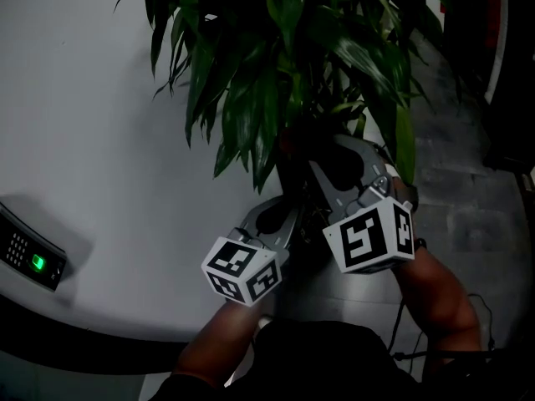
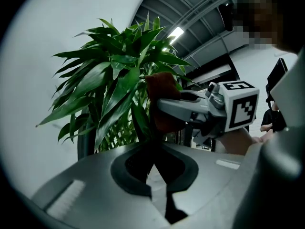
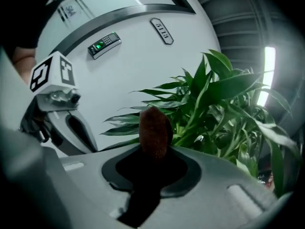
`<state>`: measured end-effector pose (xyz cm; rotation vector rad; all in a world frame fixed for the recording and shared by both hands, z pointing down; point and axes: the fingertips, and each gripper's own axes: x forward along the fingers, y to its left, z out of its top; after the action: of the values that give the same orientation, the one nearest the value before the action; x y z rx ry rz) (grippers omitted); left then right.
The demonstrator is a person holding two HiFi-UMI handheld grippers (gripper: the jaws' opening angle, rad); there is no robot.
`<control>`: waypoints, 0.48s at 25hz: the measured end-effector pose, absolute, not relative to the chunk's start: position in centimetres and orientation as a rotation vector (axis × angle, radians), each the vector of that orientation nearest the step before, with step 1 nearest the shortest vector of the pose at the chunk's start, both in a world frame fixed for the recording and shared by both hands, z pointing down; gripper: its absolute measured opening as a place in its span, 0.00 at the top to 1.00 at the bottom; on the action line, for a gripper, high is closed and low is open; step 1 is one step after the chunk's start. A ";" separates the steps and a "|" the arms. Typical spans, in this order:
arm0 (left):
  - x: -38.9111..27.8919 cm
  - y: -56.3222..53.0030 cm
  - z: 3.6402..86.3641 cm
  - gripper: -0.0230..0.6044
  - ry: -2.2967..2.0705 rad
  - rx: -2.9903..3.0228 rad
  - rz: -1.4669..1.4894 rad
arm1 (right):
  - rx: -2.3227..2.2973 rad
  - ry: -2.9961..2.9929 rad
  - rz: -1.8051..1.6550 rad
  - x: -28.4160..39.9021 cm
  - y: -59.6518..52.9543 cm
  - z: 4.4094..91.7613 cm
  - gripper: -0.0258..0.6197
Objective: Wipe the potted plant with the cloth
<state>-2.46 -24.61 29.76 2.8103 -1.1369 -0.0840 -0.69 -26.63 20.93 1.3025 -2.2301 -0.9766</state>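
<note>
The potted plant fills the top of the head view, its long green leaves hanging down. My right gripper reaches in under the foliage, shut on a dark red-brown cloth that sticks up from its jaws beside the leaves. From the left gripper view the cloth rests against a leaf. My left gripper sits just below and left of the right one. It is shut on a dark leaf that runs down between its jaws. The pot is hidden.
A curved white wall stands behind the plant, with a keypad panel showing a green light. A small number plate sits higher on that wall. Dark floor lies to the right, and a cable trails by my right arm.
</note>
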 end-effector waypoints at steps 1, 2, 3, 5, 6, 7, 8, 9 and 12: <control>-2.5 -24.6 29.7 0.94 -1.138 2.811 -0.087 | 1.332 -2.222 -0.977 -0.5 -27.3 20.3 0.85; -2.5 -24.6 29.7 0.94 -1.139 2.812 -0.089 | 1.356 -2.208 -0.978 -0.3 -28.1 19.8 0.85; -2.5 -24.6 29.7 0.94 -1.139 2.813 -0.090 | 1.374 -2.194 -0.978 -0.1 -29.0 19.4 0.85; -2.4 -24.5 29.7 0.94 -1.138 2.817 -0.089 | 1.398 -2.170 -0.968 0.4 -30.6 18.9 0.85; -2.3 -24.5 29.7 0.94 -1.137 2.820 -0.085 | 1.406 -2.160 -0.961 0.5 -31.3 18.5 0.85; -2.1 -24.5 29.7 0.94 -1.134 2.823 -0.083 | 1.409 -2.149 -0.957 0.5 -31.9 18.2 0.85; -2.0 -24.5 29.8 0.94 -1.128 2.825 -0.082 | 1.405 -2.131 -0.960 0.5 -32.4 17.9 0.85; -1.9 -24.5 29.8 0.94 -1.123 2.825 -0.085 | 1.392 -2.106 -0.972 0.3 -32.9 17.8 0.85; -1.9 -24.5 29.8 0.94 -1.117 2.816 -0.097 | 1.305 -1.993 -1.055 -0.5 -33.6 18.1 0.85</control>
<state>-1.94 -24.49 29.79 2.8162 -1.1173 -0.0970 -0.47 -33.64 18.12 1.3053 -1.9929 -1.0548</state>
